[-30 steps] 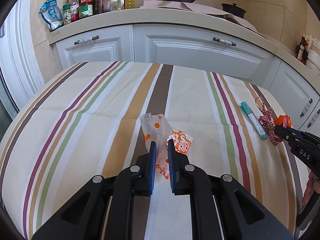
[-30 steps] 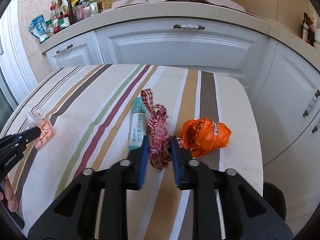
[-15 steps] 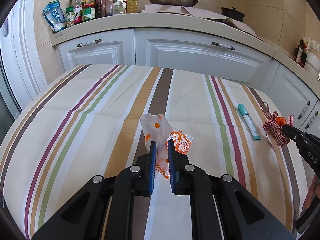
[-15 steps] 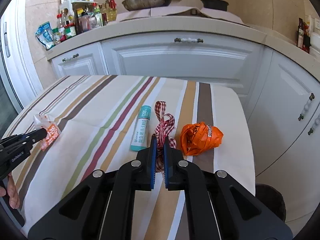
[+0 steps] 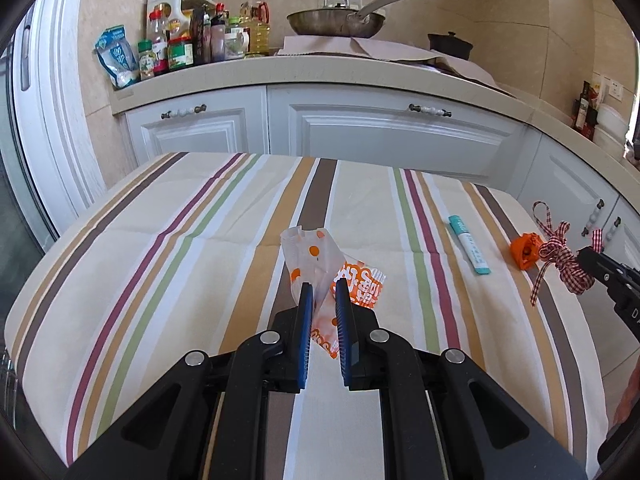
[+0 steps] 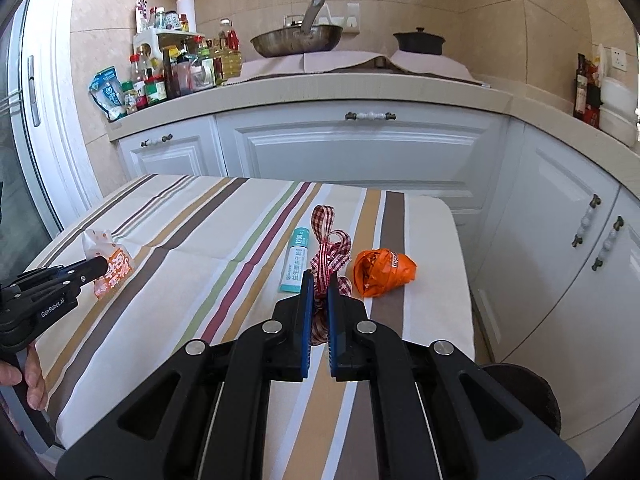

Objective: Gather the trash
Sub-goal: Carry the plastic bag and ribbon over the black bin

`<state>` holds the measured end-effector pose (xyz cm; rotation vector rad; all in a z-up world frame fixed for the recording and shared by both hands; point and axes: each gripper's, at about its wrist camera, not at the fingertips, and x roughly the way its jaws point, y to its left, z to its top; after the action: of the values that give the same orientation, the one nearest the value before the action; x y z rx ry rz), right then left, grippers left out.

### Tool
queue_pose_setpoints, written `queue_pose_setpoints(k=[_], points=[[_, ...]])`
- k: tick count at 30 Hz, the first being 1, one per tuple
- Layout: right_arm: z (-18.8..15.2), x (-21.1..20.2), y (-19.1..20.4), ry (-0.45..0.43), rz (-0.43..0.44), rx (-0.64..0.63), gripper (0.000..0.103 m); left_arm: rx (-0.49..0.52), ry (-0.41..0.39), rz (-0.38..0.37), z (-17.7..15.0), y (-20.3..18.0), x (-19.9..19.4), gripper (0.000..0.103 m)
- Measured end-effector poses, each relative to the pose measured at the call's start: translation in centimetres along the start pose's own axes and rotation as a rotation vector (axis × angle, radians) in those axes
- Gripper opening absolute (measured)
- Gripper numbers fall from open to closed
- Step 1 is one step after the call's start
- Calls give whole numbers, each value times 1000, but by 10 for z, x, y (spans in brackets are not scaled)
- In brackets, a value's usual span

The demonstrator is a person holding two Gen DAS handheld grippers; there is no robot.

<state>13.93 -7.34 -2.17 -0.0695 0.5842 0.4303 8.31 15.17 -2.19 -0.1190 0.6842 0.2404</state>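
1. Left gripper (image 5: pixel 323 286) was closed on the wrapper (image 5: pixel 316 256), lifted over the striped table (image 5: pixel 160 264).
2. Right gripper (image 6: pixel 318 280) pinched the ribbon (image 6: pixel 330 248) beside the tube (image 6: pixel 295 261) and orange bag (image 6: pixel 382 270).
3. Both looked light and floppy; pinch bunched middles.

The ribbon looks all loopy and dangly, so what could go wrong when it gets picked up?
The red checked ribbon, pinched in the right gripper, trails loops beside the orange crumpled bag and the teal tube; a loop might snag and drag either one.

Only a thin bit sits between the fingers, so it could slip out.

The left gripper holds just one edge of the floppy orange-dotted wrapper, which might slide free or tear.
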Motion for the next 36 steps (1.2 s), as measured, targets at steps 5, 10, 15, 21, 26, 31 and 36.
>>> queue_pose_setpoints(k=[5,10,15,21,26,31,36], points=[[-8,-22,-2,-19,-15,8,6,4,-8,-18,-5,-5,-14,12],[-17,-42,-4,-36,-31,22,6,22,-30,-44,-11,-14,-32,12],[-26,-62,-10,-50,-53,33,6,41,-42,-79,-17,-27,-47,12],[-38,-86,-26,-67,-96,62,6,86,-52,-143,-25,-56,-59,12],[-47,-105,-44,-82,-141,87,6,124,-72,-205,-27,-83,-69,12],[-59,-127,-66,-100,-199,119,6,171,-77,-271,-30,-115,-75,12],[-70,-144,-87,-110,-250,153,6,222,-90,-328,-33,-148,-81,12]])
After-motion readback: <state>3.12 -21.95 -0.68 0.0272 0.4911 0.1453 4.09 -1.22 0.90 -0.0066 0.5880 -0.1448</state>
